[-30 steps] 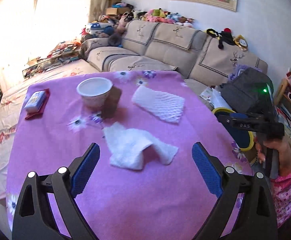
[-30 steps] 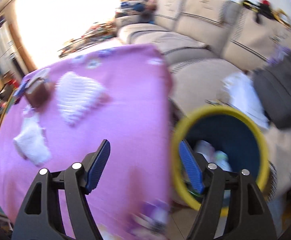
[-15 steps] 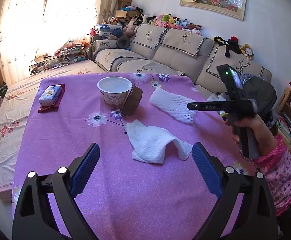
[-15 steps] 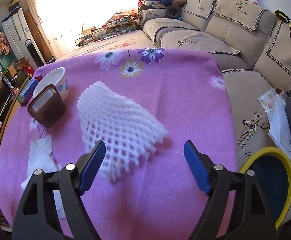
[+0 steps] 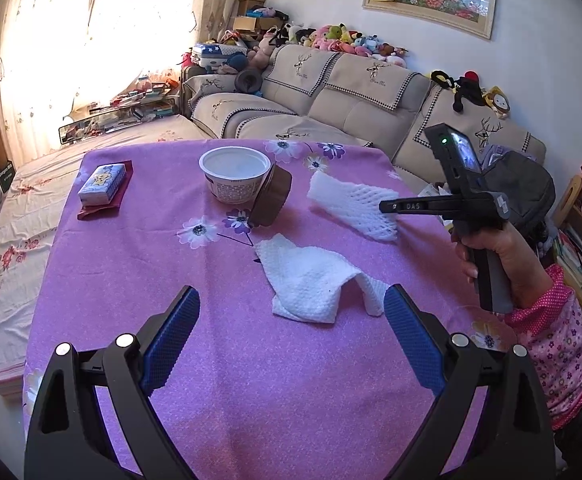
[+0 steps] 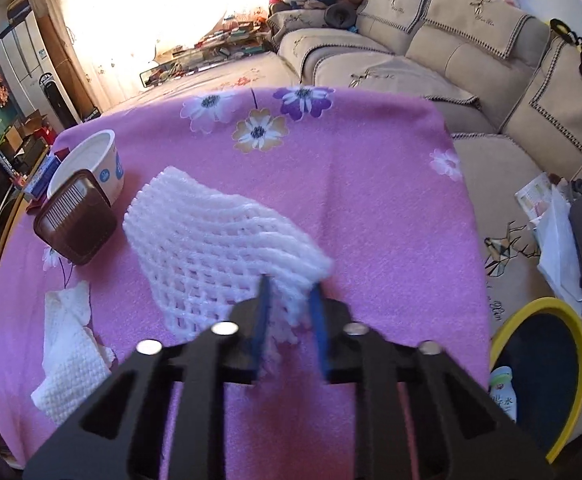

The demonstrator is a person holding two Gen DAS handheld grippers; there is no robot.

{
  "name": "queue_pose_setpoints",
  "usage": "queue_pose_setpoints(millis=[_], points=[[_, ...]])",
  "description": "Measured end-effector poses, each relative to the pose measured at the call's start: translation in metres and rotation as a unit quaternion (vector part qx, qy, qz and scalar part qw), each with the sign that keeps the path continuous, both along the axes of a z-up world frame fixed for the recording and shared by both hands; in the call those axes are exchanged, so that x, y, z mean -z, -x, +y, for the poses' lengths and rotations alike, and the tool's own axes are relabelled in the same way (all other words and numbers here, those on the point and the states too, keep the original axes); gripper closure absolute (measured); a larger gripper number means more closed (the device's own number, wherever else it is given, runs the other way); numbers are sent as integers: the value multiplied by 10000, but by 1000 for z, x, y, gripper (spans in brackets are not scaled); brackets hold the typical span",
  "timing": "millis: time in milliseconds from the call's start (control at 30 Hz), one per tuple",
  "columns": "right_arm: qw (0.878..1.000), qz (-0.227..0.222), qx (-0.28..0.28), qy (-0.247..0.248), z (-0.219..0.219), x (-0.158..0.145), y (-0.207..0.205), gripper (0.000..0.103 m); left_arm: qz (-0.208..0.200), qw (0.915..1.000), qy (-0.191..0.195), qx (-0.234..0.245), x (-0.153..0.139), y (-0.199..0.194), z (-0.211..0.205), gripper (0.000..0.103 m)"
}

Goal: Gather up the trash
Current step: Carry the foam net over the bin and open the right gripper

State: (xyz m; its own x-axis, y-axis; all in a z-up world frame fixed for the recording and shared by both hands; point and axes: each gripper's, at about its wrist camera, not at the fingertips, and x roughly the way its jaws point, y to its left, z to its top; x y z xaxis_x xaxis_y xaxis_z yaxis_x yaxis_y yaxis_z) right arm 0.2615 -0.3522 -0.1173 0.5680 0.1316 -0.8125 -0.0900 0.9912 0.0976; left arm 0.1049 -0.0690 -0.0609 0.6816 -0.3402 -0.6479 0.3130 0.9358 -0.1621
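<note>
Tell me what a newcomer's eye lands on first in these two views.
First the right gripper, its blue pads pinched on the near corner of the white foam net lying mid-table on the purple flowered cloth. Next the crumpled white paper towel just ahead of the open left gripper. Then the yellow-rimmed bin on the floor off the table's right edge, with a bottle inside.

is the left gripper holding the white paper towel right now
No, the left gripper is open above the purple cloth, and the paper towel lies untouched ahead of it.
</note>
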Motion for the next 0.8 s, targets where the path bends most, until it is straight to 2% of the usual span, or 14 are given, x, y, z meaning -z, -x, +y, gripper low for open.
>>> queue_pose_setpoints(millis=[267,433,633,800], points=[[9990,-443,-38,-17,-3,-32,41,91,-34,9999,-71,62,0,3,-6,11],[9972,-729,90,-147,-19,-54,75,91,-46,9998,-156,145,0,5,-13,11],[9935,-928,626,-194,-68,-70,117,91,-68,9993,-288,234,-1,7,-25,11],[9876,-942,1248,-143,-121,-72,150,91,-49,9988,-379,310,2,7,-38,11]])
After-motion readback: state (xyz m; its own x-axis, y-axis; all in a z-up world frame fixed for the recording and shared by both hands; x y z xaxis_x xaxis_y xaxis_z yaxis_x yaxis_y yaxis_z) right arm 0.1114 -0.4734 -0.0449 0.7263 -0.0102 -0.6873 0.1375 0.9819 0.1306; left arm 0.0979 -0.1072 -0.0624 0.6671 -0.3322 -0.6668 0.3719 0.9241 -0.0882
